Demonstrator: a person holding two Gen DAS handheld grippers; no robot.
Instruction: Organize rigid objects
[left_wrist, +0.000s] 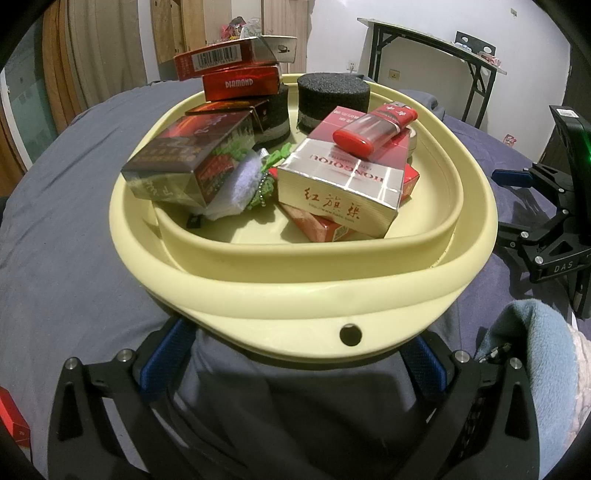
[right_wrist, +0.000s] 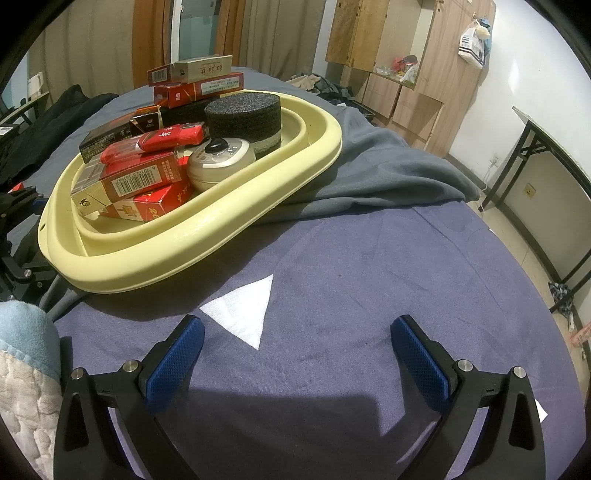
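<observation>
Basin (left_wrist: 310, 295) on the bed looks fully loaded with cigarette boxes (left_wrist: 340, 188), foam pucks (left_wrist: 334, 96) and lighter (left_wrist: 373, 127), so sorting seems nearly done; left gripper (left_wrist: 295, 354) open under its near rim, right gripper (right_wrist: 295, 350) open and empty over blanket (right_wrist: 351, 258); next probably needs a rim grab.

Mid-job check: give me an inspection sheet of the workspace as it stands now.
Surface: blue bedsheet, grey blanket under the basin.
Job's things: yellow basin holding cigarette boxes, red lighter, foam pucks, round tin.
Clutter: white triangle on the sheet.
Grippers: left gripper open at the basin's near rim; right gripper open, holding nothing.
Cables: nothing seen.
Surroundings: folding table, wooden cabinets, curtains.
</observation>
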